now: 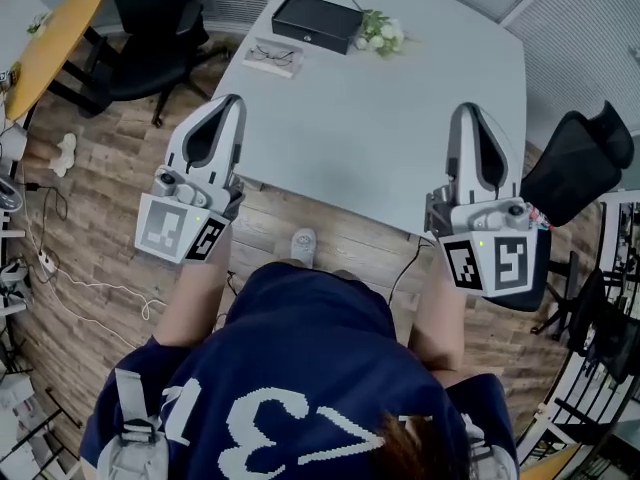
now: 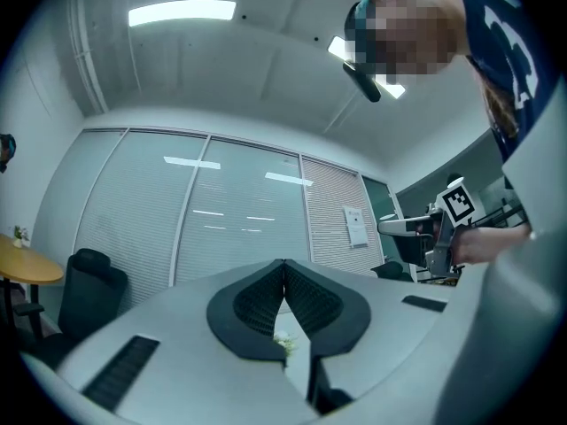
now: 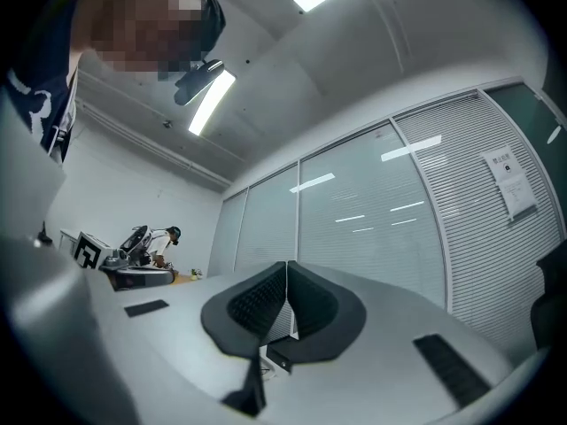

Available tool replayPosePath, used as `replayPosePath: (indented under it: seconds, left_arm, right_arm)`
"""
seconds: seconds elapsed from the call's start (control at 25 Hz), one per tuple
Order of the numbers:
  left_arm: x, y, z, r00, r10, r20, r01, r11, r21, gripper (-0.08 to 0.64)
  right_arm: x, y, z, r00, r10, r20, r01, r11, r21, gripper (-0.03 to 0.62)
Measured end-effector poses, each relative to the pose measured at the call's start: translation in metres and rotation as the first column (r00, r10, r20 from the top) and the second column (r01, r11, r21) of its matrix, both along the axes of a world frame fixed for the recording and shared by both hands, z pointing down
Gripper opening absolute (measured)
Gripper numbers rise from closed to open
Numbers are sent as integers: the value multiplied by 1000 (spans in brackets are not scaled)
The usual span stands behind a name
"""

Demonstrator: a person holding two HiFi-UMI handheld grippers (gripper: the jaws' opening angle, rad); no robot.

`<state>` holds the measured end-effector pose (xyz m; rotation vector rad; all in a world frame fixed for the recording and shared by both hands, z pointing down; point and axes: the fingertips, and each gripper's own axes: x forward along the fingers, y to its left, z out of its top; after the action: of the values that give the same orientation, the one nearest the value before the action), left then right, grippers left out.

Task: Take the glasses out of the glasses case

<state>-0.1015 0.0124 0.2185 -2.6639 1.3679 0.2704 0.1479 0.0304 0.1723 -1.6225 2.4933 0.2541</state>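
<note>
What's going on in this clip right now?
A person stands at the near edge of a grey table with a gripper in each hand. The left gripper and right gripper are both shut and empty, and neither touches anything on the table. At the far edge lie a closed black case, glasses beside it, and a small flower sprig.

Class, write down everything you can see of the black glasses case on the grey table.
The glasses case is a black, boxy, hard-looking rectangle with its lid shut and a small pale spot on its front wall. It lies flat at the far end of the grey table, turned askew to the table's edges. A small bunch of white flowers lies at its right end; whether they touch is unclear.
</note>
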Motion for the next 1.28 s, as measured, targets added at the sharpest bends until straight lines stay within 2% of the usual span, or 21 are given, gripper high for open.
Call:
replayPosePath:
  seconds: [0.24,0.48,0.96,1.28]
  left_arm:
    - [0,-41,12,999,32,-1,-32,999,-35,14]
    - [15,-77,26,999,46,-2,-46,996,-77,15]
    - [58,-159,5,1000,-11,9,11,1000,-20,14]
    - [82,-198,18,1000,-12,6,12,999,-44,14]
  right_arm:
    - [2,-28,11,999,41,-2,-41,998,-37,26]
    - [20,-64,25,998,58,8,-57,996,-72,26]
    - [67,-160,2,999,30,28,-30,1000,-10,26]
    - [96,-201,18,997,54,58,-51,998,-43,27]
